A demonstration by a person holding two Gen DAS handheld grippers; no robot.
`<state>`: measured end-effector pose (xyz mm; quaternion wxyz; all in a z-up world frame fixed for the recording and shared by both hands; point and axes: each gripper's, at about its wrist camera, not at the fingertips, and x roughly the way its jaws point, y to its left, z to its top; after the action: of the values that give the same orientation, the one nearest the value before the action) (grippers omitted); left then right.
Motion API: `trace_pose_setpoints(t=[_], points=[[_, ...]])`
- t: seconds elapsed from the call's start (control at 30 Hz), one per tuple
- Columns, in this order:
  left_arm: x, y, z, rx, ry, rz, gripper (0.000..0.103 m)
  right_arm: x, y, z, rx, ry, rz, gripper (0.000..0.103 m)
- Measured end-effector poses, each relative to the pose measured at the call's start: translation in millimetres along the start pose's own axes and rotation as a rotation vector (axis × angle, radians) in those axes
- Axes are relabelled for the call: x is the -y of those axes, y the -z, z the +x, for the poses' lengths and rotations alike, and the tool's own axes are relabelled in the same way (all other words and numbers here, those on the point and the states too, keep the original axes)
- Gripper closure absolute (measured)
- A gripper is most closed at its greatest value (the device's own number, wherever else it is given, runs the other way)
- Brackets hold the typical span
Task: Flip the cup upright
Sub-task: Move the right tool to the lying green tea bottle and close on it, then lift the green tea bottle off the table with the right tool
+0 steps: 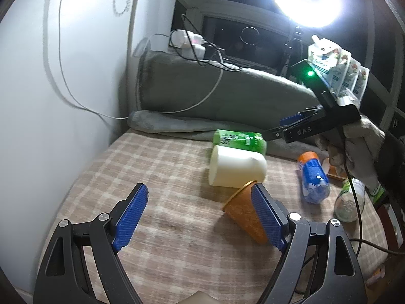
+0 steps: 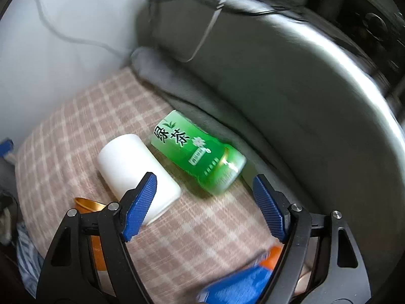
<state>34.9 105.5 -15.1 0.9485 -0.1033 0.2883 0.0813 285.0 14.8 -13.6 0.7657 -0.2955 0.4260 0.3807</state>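
Only leftward, orange cup [image 1: 244, 211] whole.

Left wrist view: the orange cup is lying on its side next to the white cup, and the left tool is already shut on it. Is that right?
Not quite. The orange cup does lie on its side next to the white cup, but the left tool is open: the left wrist view shows its fingers spread wide, with only one pad by the cup.
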Motion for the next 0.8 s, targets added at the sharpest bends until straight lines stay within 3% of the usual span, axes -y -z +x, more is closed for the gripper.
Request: trace_pose_setpoints(t=[0.23, 0.47, 0.8], points=[[-17, -5, 7, -0.008, -0.035, -0.035, 0.02, -10, -27, 35, -0.109, -0.035, -0.182, 0.022], [-29, -10, 12, -0.016, -0.052, -0.059, 0.019, -13, -37, 69, -0.211, -0.058, -0.29, 0.029], [-40, -15, 22, -0.022, -0.068, -0.087, 0.02, -21, -40, 93, -0.259, -0.099, -0.334, 0.029]])
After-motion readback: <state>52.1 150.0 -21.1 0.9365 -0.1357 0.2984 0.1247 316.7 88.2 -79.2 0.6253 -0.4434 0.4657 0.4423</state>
